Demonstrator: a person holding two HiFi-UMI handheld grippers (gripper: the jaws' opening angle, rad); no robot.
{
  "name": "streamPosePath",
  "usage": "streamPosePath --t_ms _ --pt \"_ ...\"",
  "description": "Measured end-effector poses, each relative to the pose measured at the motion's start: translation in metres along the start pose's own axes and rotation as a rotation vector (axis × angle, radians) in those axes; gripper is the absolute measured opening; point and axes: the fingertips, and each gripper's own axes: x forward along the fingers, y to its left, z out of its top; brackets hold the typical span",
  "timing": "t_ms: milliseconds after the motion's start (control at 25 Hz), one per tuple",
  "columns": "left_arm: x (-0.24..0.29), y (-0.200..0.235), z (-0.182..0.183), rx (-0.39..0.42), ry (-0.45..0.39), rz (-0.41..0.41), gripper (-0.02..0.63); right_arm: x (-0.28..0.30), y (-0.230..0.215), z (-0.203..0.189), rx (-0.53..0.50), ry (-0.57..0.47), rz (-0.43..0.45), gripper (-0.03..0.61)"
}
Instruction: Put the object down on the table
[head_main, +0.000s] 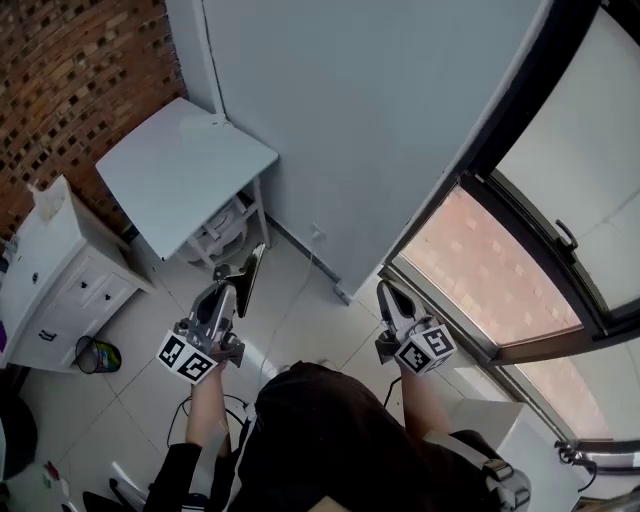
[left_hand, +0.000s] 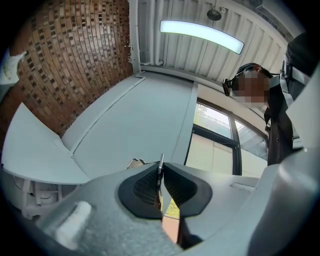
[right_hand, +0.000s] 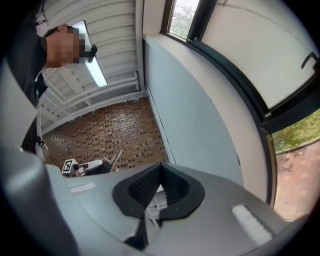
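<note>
My left gripper (head_main: 226, 292) is held up in the air, shut on a thin flat dark plate (head_main: 247, 278) that sticks up past its tips. In the left gripper view only the plate's narrow edge (left_hand: 160, 165) shows, pinched between the black pads (left_hand: 145, 187). The light grey table (head_main: 185, 172) stands ahead and to the left, below the plate, and its top (left_hand: 35, 155) is bare. My right gripper (head_main: 387, 293) is also raised, a little apart from the left one. Its jaws meet at the tips (right_hand: 160, 169) with nothing between them. From its view, the left gripper (right_hand: 82, 167) and the plate (right_hand: 115, 160) appear off to the left.
A white chest of drawers (head_main: 55, 270) stands left of the table, with a small bin (head_main: 97, 355) on the tiled floor beside it. A white stool-like thing (head_main: 225, 232) sits under the table. A brick wall (head_main: 70, 70) is on the left and a window frame (head_main: 520, 270) on the right.
</note>
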Motion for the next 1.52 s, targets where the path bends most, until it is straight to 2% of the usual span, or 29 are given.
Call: streamPosePath --t_ms 200,680,1000,1320,1520 --pt "-0.024 0.005 0.01 0.035 -0.04 0.125 0.014 0.034 0.005 0.002 0.013 0.019 0.119 0.003" --pt "-0.097 0.007 0.024 0.094 -0.095 0.361 0.014 0.09 0.04 -0.034 0.053 0.132 0.34 0.003" --pt "-0.134 -0.011 0.028 0.135 -0.144 0.508 0.014 0.125 0.061 -0.052 0.086 0.192 0.476 0.003" --pt "-0.2 -0.04 0.026 0.19 -0.221 0.731 0.014 0.143 0.114 -0.092 0.107 0.302 0.698 0.003" --pt "-0.239 -0.056 0.03 0.205 -0.274 0.805 0.014 0.153 0.151 -0.1 0.089 0.326 0.774 0.003"
